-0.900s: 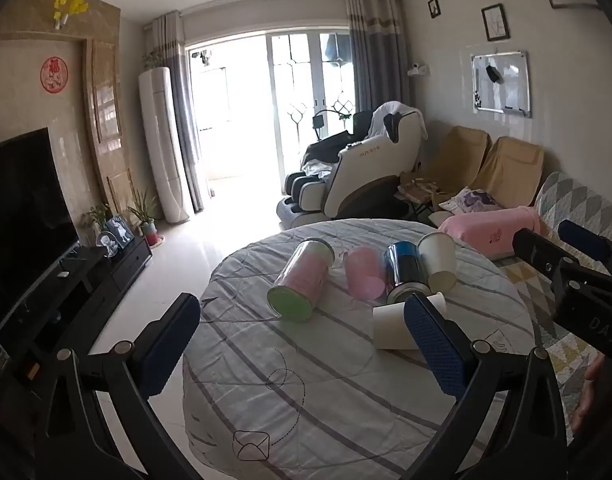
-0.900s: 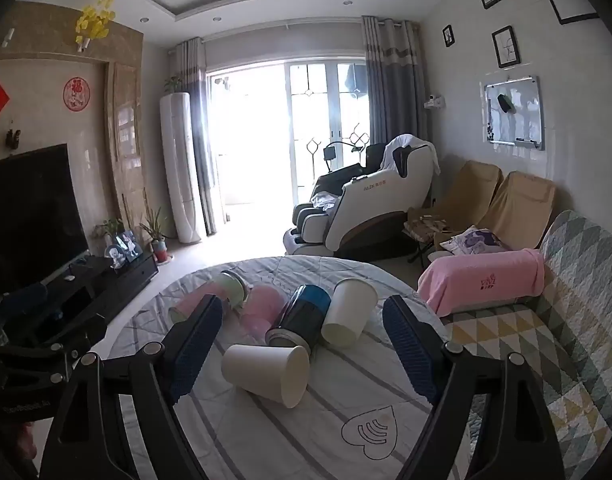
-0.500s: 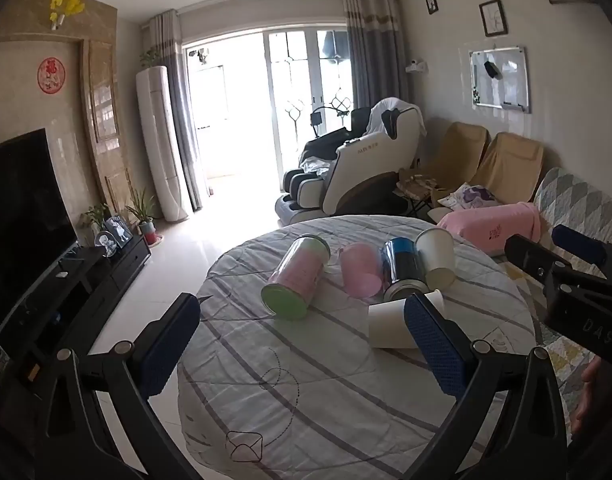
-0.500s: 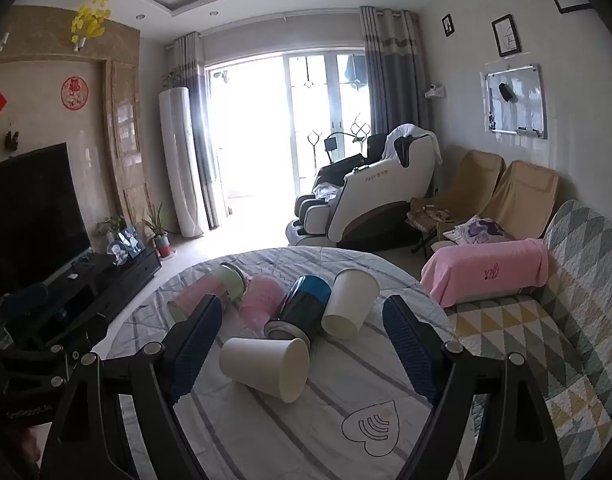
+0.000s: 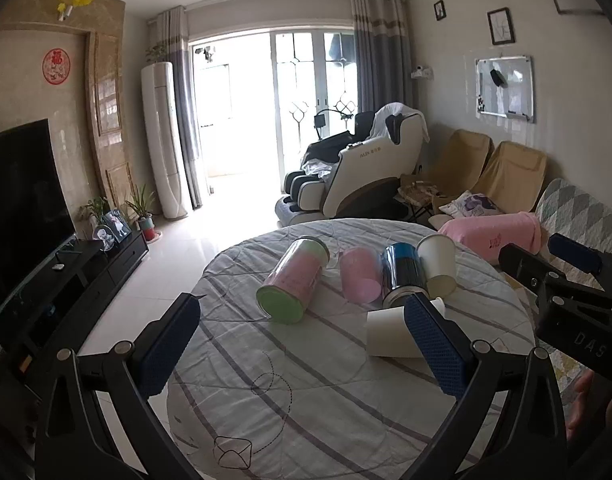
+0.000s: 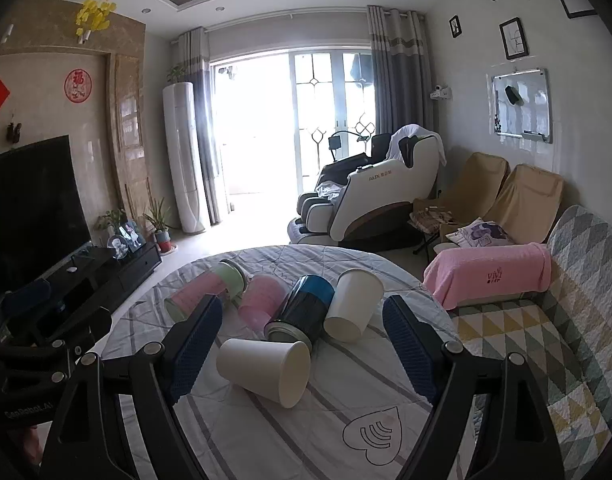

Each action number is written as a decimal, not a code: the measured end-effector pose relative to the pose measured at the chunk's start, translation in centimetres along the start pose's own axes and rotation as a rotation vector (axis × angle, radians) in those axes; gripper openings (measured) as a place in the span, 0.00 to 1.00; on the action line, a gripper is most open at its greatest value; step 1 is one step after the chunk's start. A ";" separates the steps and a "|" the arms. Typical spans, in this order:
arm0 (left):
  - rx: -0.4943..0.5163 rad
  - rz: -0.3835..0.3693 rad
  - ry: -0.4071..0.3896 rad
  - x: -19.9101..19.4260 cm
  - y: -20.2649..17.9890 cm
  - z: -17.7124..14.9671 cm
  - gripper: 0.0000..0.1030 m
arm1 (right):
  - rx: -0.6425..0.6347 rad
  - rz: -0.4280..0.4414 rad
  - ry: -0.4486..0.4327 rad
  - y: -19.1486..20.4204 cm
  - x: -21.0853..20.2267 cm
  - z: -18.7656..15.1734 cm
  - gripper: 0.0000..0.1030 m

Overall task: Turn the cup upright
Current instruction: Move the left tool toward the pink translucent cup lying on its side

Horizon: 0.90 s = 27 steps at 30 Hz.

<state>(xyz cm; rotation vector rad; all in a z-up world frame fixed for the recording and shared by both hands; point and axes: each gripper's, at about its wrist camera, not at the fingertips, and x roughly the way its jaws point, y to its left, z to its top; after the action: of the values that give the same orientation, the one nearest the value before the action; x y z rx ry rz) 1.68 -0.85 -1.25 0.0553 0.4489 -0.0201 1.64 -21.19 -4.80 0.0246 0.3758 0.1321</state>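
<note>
Five cups are seen lying on their sides on the round counter (image 6: pixel 390 412), which is covered by a striped grey cloth; none is upright.

- Near white paper cup (image 6: pixel 265 366): closest to the right wrist camera, mouth turned to the right, between the spread fingers in that view. In the left wrist view it is partly hidden behind one blue pad.
- Dark blue metallic cup (image 6: pixel 303 312): just behind the near white cup, mouth toward the camera; touching or almost touching it, cannot be told which.
- Far white paper cup (image 6: pixel 356 306): just beside the blue cup on its right, mouth toward the camera.
- Pink translucent cup (image 6: pixel 261 304): to the left of the blue cup.
- Pink-and-green cup (image 5: pixel 291 282): leftmost, apart from the rest, green end toward the left wrist camera.

Left tongs (image 5: pixel 301 356): spread wide, nothing pinched, held above the counter's near side, short of the cups.
Right tongs (image 6: pixel 301 358): spread wide, nothing pinched, no contact seen with any cup.

A pink towel (image 6: pixel 490 276) is draped over the sofa arm (image 6: pixel 586 280) to the right of the counter.
</note>
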 end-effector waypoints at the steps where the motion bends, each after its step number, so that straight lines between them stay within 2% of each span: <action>1: 0.002 0.002 0.000 0.0 0.0 0.0 1.00 | 0.003 0.001 0.001 -0.1 0.1 0.0 0.81; 11: 0.015 0.013 -0.028 1.4 -0.7 -1.1 1.00 | 0.034 0.005 0.019 -0.9 1.1 -0.6 0.81; 18: 0.029 0.005 -0.002 2.9 -0.4 -1.8 1.00 | 0.152 0.052 0.108 -0.9 2.5 -1.7 0.81; 27: 0.053 -0.006 0.022 4.5 0.6 -2.3 1.00 | 0.277 0.041 0.222 0.0 5.2 -3.3 0.81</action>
<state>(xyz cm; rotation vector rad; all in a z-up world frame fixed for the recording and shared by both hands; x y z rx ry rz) 4.72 -0.20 -5.20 0.1063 0.4704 -0.0375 5.18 -20.53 -9.73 0.2930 0.6131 0.1226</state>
